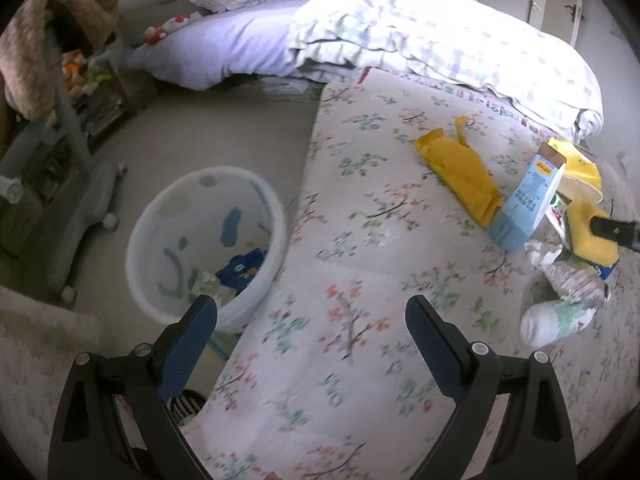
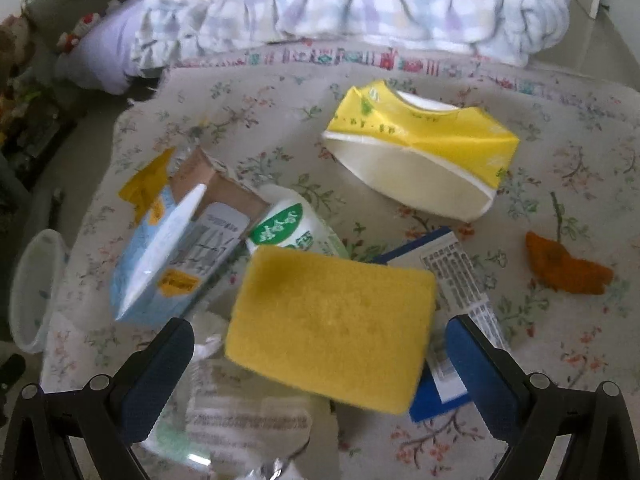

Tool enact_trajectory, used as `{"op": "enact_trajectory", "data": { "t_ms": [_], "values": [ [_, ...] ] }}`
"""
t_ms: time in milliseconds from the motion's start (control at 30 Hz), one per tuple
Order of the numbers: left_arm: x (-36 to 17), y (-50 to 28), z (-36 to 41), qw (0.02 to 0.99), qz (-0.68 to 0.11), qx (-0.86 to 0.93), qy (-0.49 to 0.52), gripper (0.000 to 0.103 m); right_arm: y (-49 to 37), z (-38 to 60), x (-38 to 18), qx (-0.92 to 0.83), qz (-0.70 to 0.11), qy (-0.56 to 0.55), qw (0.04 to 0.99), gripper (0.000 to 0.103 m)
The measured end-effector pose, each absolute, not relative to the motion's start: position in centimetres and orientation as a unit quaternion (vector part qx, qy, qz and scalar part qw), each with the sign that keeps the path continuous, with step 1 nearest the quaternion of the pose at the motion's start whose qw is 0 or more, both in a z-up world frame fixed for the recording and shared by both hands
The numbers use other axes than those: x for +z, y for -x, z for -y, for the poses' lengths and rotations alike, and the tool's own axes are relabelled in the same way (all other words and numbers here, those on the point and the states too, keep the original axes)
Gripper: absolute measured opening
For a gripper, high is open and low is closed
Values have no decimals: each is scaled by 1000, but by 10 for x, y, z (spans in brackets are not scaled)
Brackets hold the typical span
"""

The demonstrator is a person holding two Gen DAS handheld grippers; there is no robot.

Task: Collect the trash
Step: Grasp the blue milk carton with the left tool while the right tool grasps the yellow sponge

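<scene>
A pile of trash lies on the floral bedspread point(image 1: 360, 208): a yellow sponge point(image 2: 332, 320), a light blue carton point(image 2: 172, 256), a white cup with a green label point(image 2: 296, 228), a blue packet point(image 2: 452, 280) and a yellow tissue pack point(image 2: 420, 160). My right gripper point(image 2: 318, 322) is open, its fingers on either side of the sponge with small gaps. My left gripper point(image 1: 312, 320) hangs open and empty over the bed's edge. A white bin point(image 1: 204, 240) stands on the floor beside the bed, with a few scraps inside. A yellow wrapper point(image 1: 460, 172) lies apart from the pile.
A crumpled clear wrapper point(image 2: 240, 412) and a plastic bottle point(image 1: 560, 316) lie at the pile's near side. An orange scrap point(image 2: 568, 264) sits to the right. A folded checked duvet point(image 1: 440, 40) fills the far bed. A grey wheeled stand point(image 1: 80, 208) is left of the bin.
</scene>
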State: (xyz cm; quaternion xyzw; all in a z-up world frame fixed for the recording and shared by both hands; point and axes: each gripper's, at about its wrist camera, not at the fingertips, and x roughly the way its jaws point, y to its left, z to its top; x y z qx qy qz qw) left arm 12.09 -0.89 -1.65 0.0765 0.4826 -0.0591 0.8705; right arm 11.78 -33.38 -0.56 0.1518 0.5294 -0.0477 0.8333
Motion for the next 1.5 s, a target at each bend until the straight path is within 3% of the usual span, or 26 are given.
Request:
{"op": "enact_trajectory", "data": {
  "t_ms": [67, 167, 300, 600, 1033, 1367, 1500],
  "values": [
    [-15, -127, 21, 870, -483, -69, -77, 97, -121, 333, -12, -56, -538, -143, 829, 103],
    [-14, -135, 41, 867, -484, -90, -72, 97, -119, 337, -17, -61, -545, -145, 823, 90],
    [-17, -144, 68, 859, -494, -120, -53, 97, -111, 346, -9, -65, -536, -153, 828, 86],
    [-23, -147, 128, 854, -484, -183, -43, 96, -89, 372, 18, -67, -500, -189, 842, 85],
    [-37, -157, 168, 867, -433, -238, -71, 95, -59, 419, 12, -94, -498, -234, 829, 85],
    [-48, -157, 176, 856, -443, -257, -63, 70, -58, 424, 12, -94, -501, -237, 827, 85],
    [-45, -154, 174, 853, -445, -265, -60, 46, -60, 420, 12, -92, -500, -235, 828, 85]
  ]
}}
